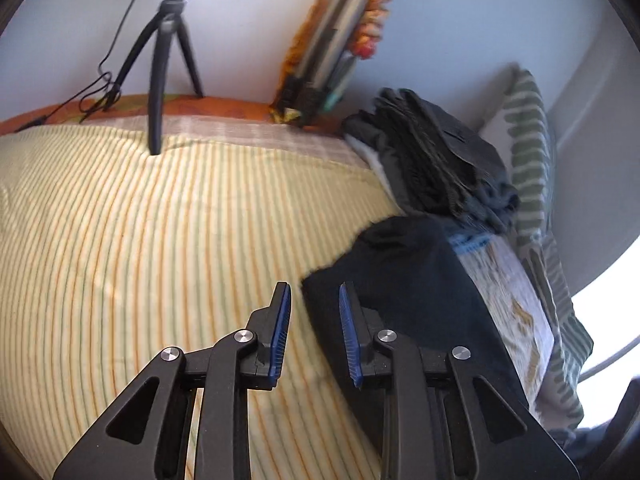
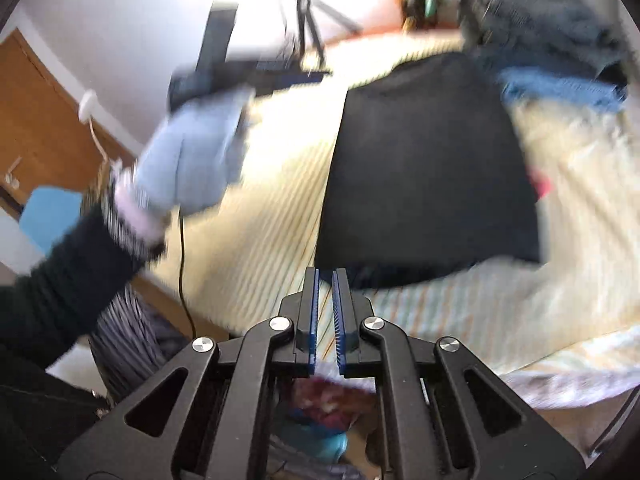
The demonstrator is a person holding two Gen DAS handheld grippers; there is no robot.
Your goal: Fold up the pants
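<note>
The black pants (image 1: 412,280) lie folded into a compact rectangle on the striped yellow bedsheet (image 1: 160,240), on the right side of the bed. My left gripper (image 1: 314,286) is open and empty, hovering at the folded pants' left edge. In the right wrist view the folded pants (image 2: 428,168) lie ahead on the bedsheet (image 2: 260,220). My right gripper (image 2: 326,270) has its jaws nearly together with a thin gap, holding nothing, just short of the pants' near edge. The left gripper (image 2: 296,74), held by a gloved hand, shows blurred at upper left.
A pile of dark folded clothes (image 1: 440,152) with a blue garment (image 1: 468,242) sits behind the pants. A leaf-patterned pillow (image 1: 528,168) leans at the right. A black tripod (image 1: 168,60) stands at the bed's far edge. A wooden door (image 2: 36,128) is at left.
</note>
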